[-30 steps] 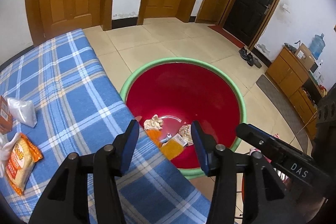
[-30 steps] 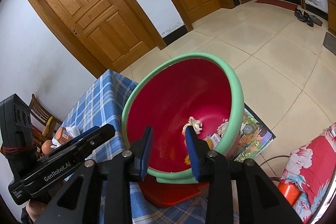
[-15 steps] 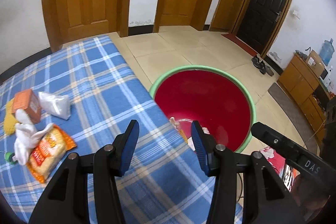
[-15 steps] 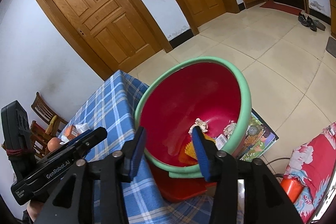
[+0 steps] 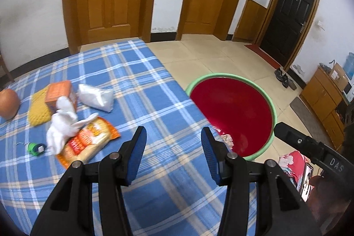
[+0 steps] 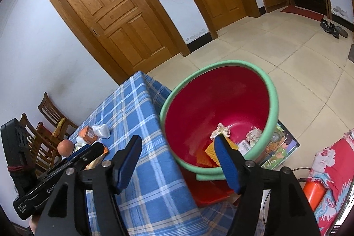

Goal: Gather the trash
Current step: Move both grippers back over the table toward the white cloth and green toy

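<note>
Both wrist views downward, sharing basin (image 5: 271, 103)

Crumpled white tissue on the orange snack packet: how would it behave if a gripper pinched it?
The crumpled white tissue looks soft and loose, so it probably squashes flat. It seems light and may drag the orange snack packet beneath.

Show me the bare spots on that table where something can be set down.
Bare checked cloth runs from the white bag across to the edge beside the red basin, and forward to the left gripper. The crowded part is the far left: orange box, white tissue, snack packet.
</note>
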Tool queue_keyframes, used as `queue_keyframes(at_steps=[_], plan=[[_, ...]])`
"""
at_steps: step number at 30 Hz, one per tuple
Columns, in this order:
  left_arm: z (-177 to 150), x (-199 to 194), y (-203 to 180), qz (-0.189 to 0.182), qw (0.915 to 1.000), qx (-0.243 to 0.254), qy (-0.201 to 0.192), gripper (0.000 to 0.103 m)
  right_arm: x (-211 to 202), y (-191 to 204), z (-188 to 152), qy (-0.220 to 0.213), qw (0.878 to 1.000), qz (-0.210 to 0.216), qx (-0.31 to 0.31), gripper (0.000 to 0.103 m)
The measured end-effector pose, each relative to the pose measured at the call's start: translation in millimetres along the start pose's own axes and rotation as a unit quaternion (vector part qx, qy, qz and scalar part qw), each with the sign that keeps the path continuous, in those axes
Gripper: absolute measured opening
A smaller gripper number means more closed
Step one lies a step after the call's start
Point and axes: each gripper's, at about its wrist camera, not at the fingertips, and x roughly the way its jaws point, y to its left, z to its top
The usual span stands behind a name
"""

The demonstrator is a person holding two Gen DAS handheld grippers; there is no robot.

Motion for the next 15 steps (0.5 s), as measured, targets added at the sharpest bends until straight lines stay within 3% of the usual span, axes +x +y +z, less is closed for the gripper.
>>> queue_keyframes(at_steps=[15], plan=[[-21.9,-32.6,74.5,0.053,0.9962,-0.067,-0.016,0.051,17.2,45.8,-17.5,0.026,0.999,0.02,-0.037,0.074]])
